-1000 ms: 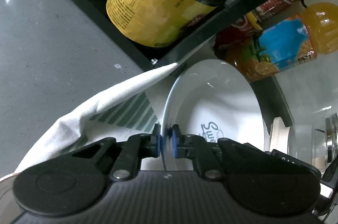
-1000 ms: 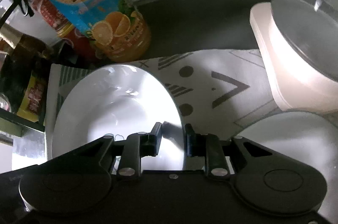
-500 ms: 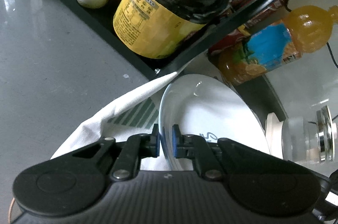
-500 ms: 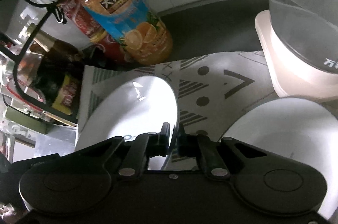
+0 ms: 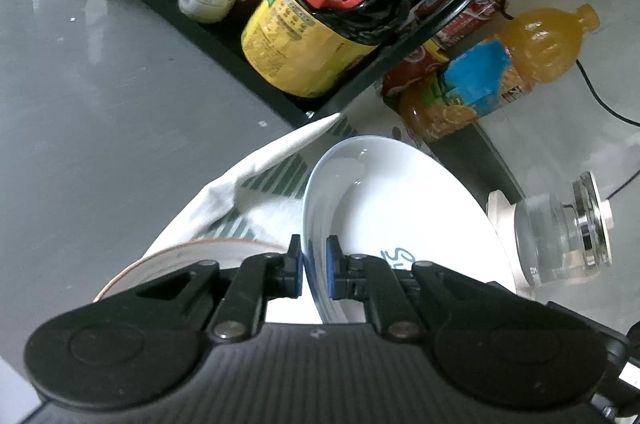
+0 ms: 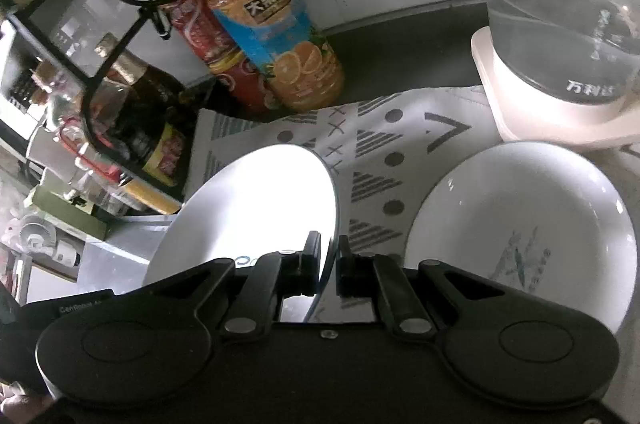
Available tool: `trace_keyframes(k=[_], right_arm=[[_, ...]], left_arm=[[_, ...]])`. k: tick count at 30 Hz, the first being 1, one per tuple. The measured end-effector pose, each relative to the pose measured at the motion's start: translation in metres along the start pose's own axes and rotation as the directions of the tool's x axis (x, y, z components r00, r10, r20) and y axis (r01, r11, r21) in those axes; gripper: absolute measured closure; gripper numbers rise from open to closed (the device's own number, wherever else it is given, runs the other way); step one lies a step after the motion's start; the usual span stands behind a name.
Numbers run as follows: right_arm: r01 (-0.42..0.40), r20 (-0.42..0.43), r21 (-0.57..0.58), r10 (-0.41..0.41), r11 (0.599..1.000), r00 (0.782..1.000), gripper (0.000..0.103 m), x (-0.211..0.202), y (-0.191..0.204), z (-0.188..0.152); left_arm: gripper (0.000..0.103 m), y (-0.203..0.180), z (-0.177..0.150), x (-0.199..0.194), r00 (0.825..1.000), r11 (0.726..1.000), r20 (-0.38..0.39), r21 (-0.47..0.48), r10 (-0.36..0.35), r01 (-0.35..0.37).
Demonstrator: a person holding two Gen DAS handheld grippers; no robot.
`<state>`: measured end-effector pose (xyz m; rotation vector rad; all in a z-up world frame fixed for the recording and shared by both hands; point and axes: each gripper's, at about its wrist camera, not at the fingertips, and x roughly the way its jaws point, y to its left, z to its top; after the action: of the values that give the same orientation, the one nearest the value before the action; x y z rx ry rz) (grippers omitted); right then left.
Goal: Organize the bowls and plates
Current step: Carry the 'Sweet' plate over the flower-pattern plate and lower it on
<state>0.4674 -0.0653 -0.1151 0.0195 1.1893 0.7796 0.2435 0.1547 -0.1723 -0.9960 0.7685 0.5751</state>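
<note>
Both grippers hold one white plate (image 5: 384, 208) by opposite edges, lifted and tilted above the patterned cloth (image 6: 376, 152). My left gripper (image 5: 313, 266) is shut on its rim, blue lettering showing on the plate's face. My right gripper (image 6: 329, 264) is shut on the plate's other edge (image 6: 260, 204). A second white plate with a green leaf design (image 6: 520, 224) lies on the cloth to the right. A bowl with a brown rim (image 5: 188, 256) sits low at the left in the left wrist view.
A black wire rack (image 5: 400, 56) holds a dark sauce jug with a yellow label (image 5: 304, 48) and jars. An orange juice bottle (image 6: 280, 36) and a red bottle (image 6: 204, 40) stand behind the cloth. A glass kettle on a white base (image 6: 560, 36) stands at the right. Grey counter (image 5: 100, 112) lies left.
The plate has risen off the cloth and tilted. My right gripper closed on its edge. The second plate and the brown-rimmed bowl came into view.
</note>
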Motion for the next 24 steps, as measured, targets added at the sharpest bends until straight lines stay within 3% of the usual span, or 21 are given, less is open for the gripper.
trace_keyframes(k=[24], right_arm=[[0.035, 0.019, -0.042, -0.034, 0.999, 0.999, 0.094, -0.050, 0.033, -0.093]], left_arm=[[0.094, 0.058, -0.049, -0.064, 1.000, 0.999, -0.015, 0.036, 0.015, -0.014]])
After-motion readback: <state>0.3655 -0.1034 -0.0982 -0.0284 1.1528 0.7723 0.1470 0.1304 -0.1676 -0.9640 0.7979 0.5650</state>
